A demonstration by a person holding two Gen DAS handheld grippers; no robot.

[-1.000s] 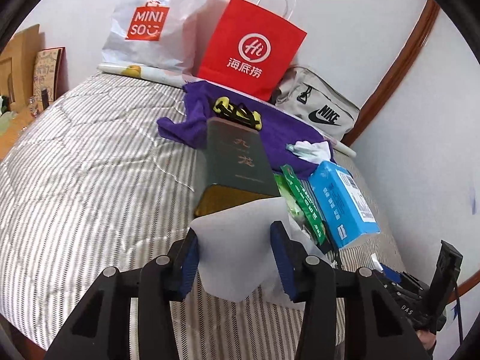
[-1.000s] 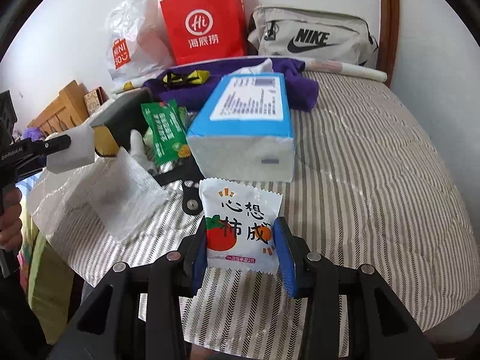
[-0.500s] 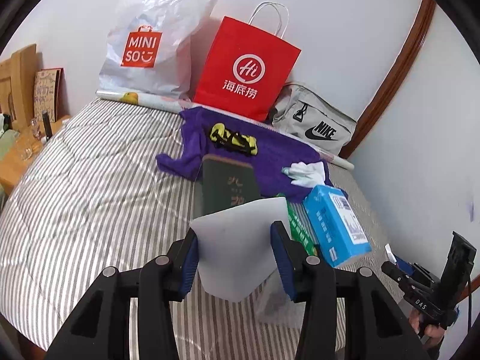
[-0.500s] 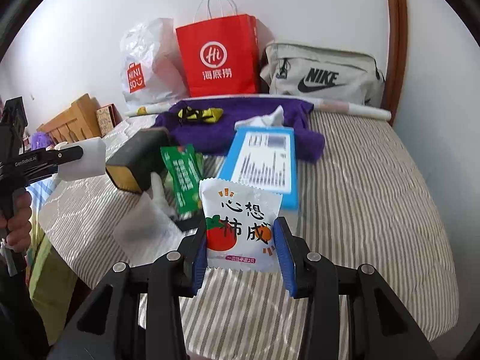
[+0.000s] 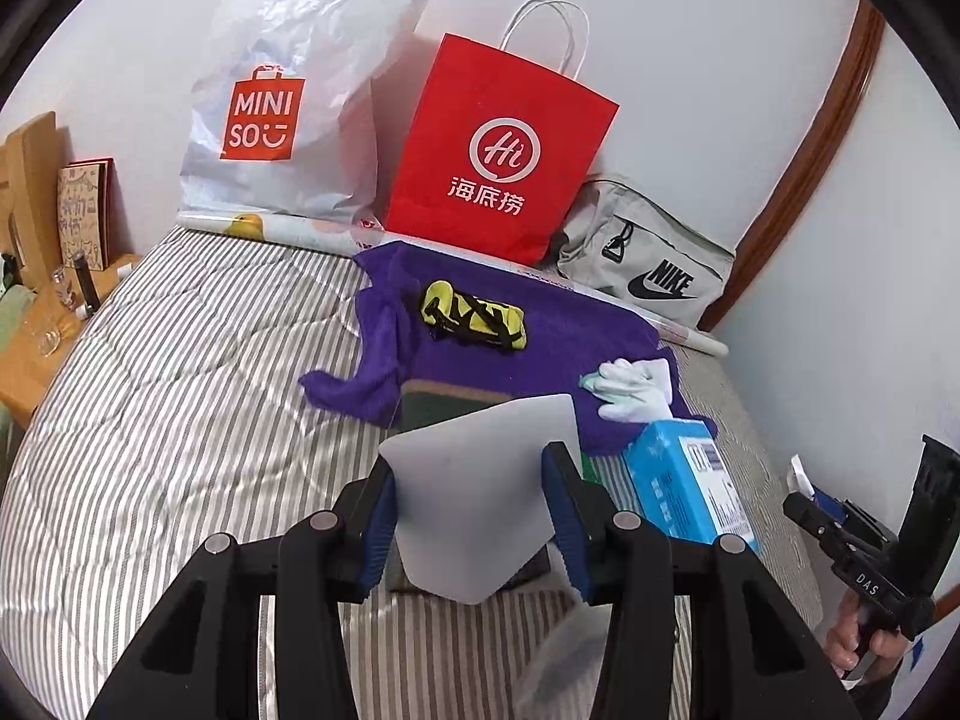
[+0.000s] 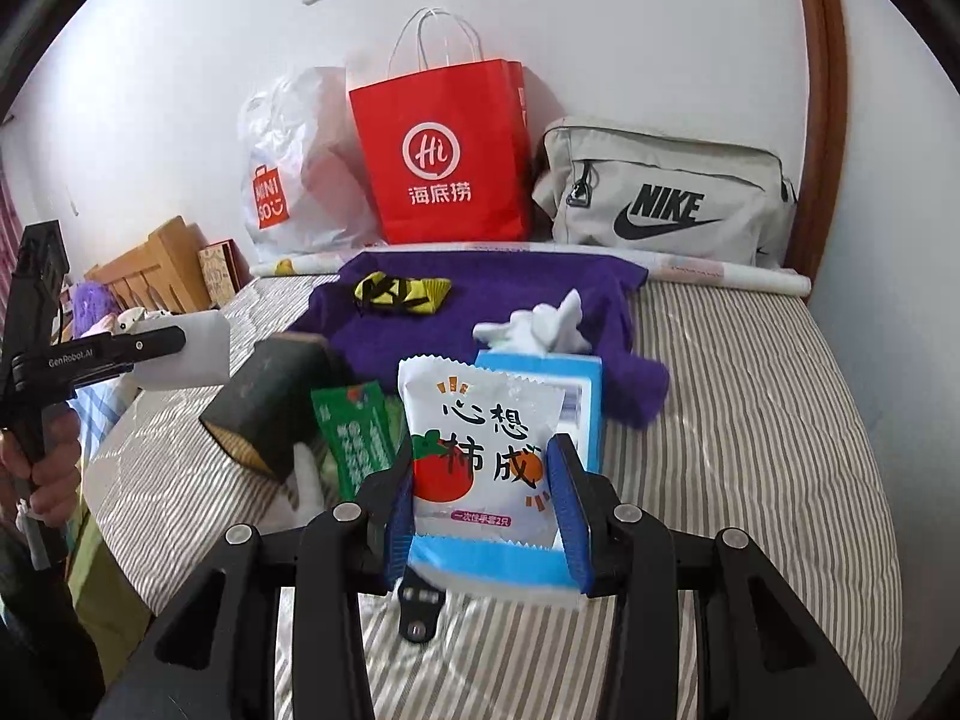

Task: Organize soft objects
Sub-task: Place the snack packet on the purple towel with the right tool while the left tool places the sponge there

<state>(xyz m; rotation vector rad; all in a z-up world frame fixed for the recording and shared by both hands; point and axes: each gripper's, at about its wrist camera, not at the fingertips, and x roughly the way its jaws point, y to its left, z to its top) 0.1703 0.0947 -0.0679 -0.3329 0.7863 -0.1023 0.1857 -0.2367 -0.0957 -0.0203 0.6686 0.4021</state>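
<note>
My left gripper (image 5: 474,522) is shut on a plain white soft packet (image 5: 480,480), held in the air above the striped bed; it also shows in the right wrist view (image 6: 186,351). My right gripper (image 6: 486,510) is shut on a white snack-style packet (image 6: 480,450) printed with a tomato and Chinese characters, held above the bed's near edge. On the bed lie a blue tissue pack (image 5: 684,486), a dark green box (image 6: 270,402), a green sachet (image 6: 354,438), a purple cloth (image 5: 540,324) with a yellow-black pouch (image 5: 474,315) and white gloves (image 5: 630,387).
Against the back wall stand a white Miniso bag (image 5: 282,114), a red paper bag (image 5: 498,162) and a grey Nike bag (image 5: 648,264), with a paper roll (image 6: 720,276) in front. A wooden side table (image 5: 36,324) is left of the bed. A black strap piece (image 6: 420,606) lies near my right gripper.
Both grippers have risen and pulled back from the bed with their packets still held; the objects on the bed look smaller and lower in both views.
</note>
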